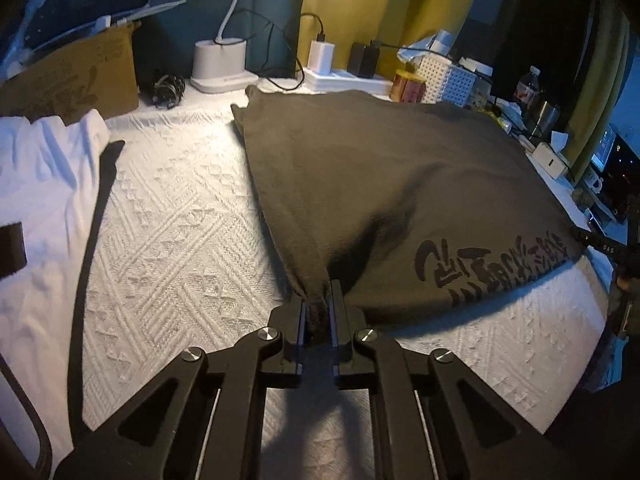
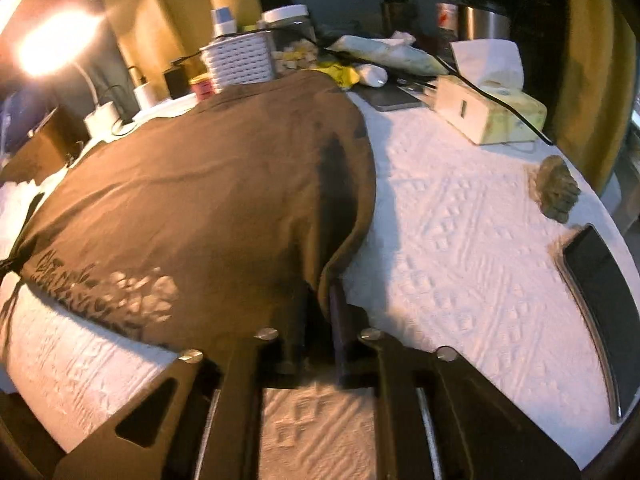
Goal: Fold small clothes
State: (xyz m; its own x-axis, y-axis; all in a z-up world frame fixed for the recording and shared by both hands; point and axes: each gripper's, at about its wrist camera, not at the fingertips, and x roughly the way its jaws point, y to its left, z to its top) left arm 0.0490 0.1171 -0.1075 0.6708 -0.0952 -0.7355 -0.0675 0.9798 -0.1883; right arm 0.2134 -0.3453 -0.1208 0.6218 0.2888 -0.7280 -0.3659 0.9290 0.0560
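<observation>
A dark olive-brown T-shirt (image 1: pixel 380 184) with black printed lettering lies spread on the white textured tablecloth (image 1: pixel 168 232). My left gripper (image 1: pixel 319 312) is shut on the shirt's near left corner, the cloth bunched between its jaws. In the right wrist view the same shirt (image 2: pixel 208 200) fills the left half. My right gripper (image 2: pixel 318 316) is shut on the shirt's near right corner, the fabric rising into a fold at the jaws. The right gripper shows at the left wrist view's right edge (image 1: pixel 592 240).
A white garment (image 1: pixel 40 200) lies at left. Along the back stand a lamp base (image 1: pixel 222 66), chargers, a white basket (image 1: pixel 448 76), bottles and a cardboard box (image 1: pixel 72 76). At right lie a tissue box (image 2: pixel 492 112), a phone (image 2: pixel 604 292) and a small greenish lump (image 2: pixel 556 192).
</observation>
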